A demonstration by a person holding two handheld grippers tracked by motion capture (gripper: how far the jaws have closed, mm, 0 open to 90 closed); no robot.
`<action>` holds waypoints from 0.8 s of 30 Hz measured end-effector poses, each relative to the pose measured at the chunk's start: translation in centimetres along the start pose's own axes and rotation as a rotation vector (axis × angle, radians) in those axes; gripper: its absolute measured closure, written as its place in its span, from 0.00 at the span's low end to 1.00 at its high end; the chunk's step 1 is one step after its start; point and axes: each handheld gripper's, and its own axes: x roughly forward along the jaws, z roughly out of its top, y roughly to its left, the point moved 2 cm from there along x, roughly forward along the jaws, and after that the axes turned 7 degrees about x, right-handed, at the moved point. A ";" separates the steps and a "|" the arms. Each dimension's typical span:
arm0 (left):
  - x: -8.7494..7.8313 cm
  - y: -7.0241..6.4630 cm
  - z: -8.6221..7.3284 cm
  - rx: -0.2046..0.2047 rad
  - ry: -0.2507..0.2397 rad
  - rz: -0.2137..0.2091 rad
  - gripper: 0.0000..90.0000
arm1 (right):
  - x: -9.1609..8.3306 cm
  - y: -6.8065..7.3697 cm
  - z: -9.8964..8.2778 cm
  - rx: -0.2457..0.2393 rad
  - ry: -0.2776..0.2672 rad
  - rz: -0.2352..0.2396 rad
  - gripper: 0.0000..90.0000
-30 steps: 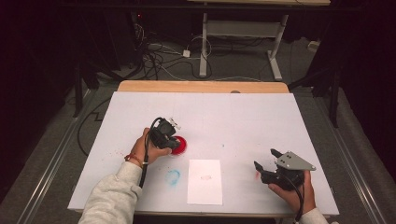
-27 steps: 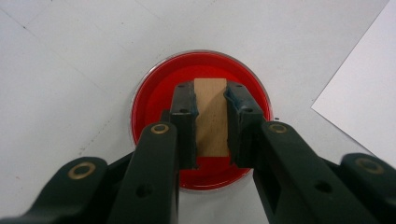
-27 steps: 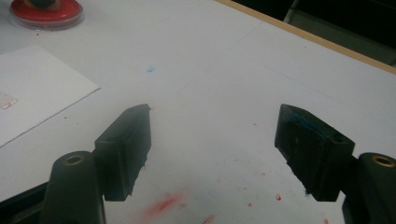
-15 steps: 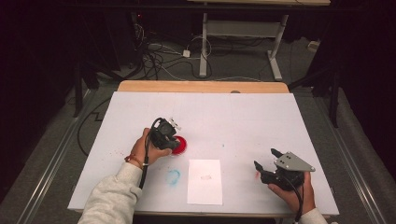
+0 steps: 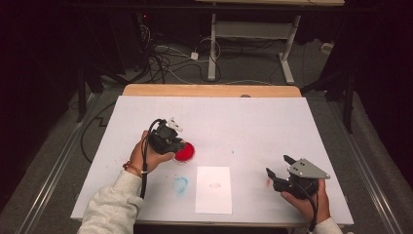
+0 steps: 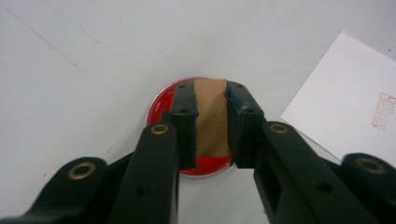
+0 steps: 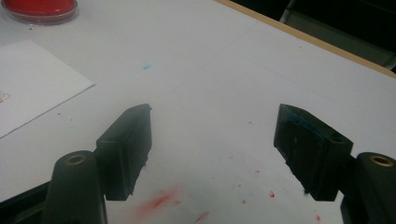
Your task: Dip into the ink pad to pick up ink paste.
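Stamp work at a white-covered table [image 5: 253, 117]: a person's left gripper [image 5: 171, 141] clamps a small wooden stamp block [image 6: 211, 116] between its two black jaws, holding it directly over a round red ink pad [image 5: 185, 152]. Seen along the jaws in the left gripper view, the block stands upright with the pad's red disc [image 6: 163, 100] showing behind and around it; whether its lower end touches the ink cannot be told. Just beside the pad, toward the person, lies a white sheet of paper [image 5: 213, 189] bearing a faint red imprint [image 6: 384, 111], with a blue smudge [image 5: 180, 184] on the tabletop to its left. Well apart, near the table's right front corner, the right gripper [image 5: 277, 169] rests in the other hand with its jaws spread wide and nothing between them, above a scatter of red ink marks [image 7: 161, 199].
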 end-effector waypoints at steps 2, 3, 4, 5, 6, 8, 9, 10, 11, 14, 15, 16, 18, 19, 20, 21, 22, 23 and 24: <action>0.4 0.0 0.0 0.001 0.011 -0.006 0.82 | 0.0 0.0 0.0 0.000 0.003 0.001 0.31; 0.6 0.1 -0.1 0.003 0.020 -0.009 0.82 | 0.0 0.0 0.0 0.000 0.003 0.001 0.31; 0.8 0.1 -0.1 0.001 0.027 -0.011 0.82 | 0.0 0.0 0.0 -0.002 0.004 0.002 0.31; 1.1 0.1 -0.2 0.000 0.032 -0.013 0.82 | 0.1 0.0 -0.1 -0.006 0.005 0.001 0.31; 1.4 0.1 -0.3 -0.002 0.040 -0.019 0.82 | 0.1 0.0 -0.1 -0.007 0.005 0.002 0.31; 2.0 0.2 -0.4 -0.001 0.063 -0.021 0.82 | 0.1 0.0 -0.1 -0.007 0.006 0.001 0.31; 2.2 0.3 -0.5 -0.005 0.071 -0.023 0.82 | 0.1 0.0 -0.1 -0.009 0.006 0.001 0.31; 2.2 0.3 -0.5 -0.005 0.071 -0.023 0.82 | 0.1 0.0 -0.1 -0.009 0.006 0.001 0.31; 2.7 0.5 -0.8 -0.009 0.089 -0.029 0.82 | 0.1 0.0 -0.1 -0.008 0.007 0.000 0.32; 3.4 0.6 -1.1 -0.015 0.096 -0.037 0.82 | 0.1 0.0 -0.1 -0.011 0.008 0.000 0.32; 3.4 0.6 -1.1 -0.020 0.092 -0.041 0.82 | 0.1 0.0 -0.1 -0.011 0.008 0.000 0.32; 3.4 0.6 -1.1 -0.016 0.094 -0.042 0.82 | 0.1 0.0 -0.1 -0.011 0.008 -0.001 0.32; 3.5 0.5 -1.2 -0.015 0.091 -0.034 0.82 | 0.1 0.0 -0.1 -0.010 0.006 0.001 0.32; 3.6 0.5 -1.2 -0.015 0.092 -0.033 0.82 | 0.1 0.0 -0.1 -0.009 0.008 -0.001 0.32; 3.6 0.5 -1.2 -0.014 0.092 -0.032 0.82 | 0.1 0.1 -0.1 -0.008 0.011 -0.001 0.32; 3.6 0.5 -1.2 -0.014 0.092 -0.032 0.82 | 0.1 0.1 -0.1 -0.007 0.013 0.000 0.32; 3.6 0.5 -1.2 -0.016 0.090 -0.032 0.82 | 0.2 0.1 -0.1 -0.013 0.011 0.001 0.32; 3.6 0.5 -1.2 -0.014 0.091 -0.032 0.82 | 0.2 0.1 0.0 -0.019 0.009 0.003 0.32; 3.6 0.5 -1.2 -0.016 0.091 -0.032 0.82 | 0.2 0.1 0.0 -0.017 0.010 0.003 0.32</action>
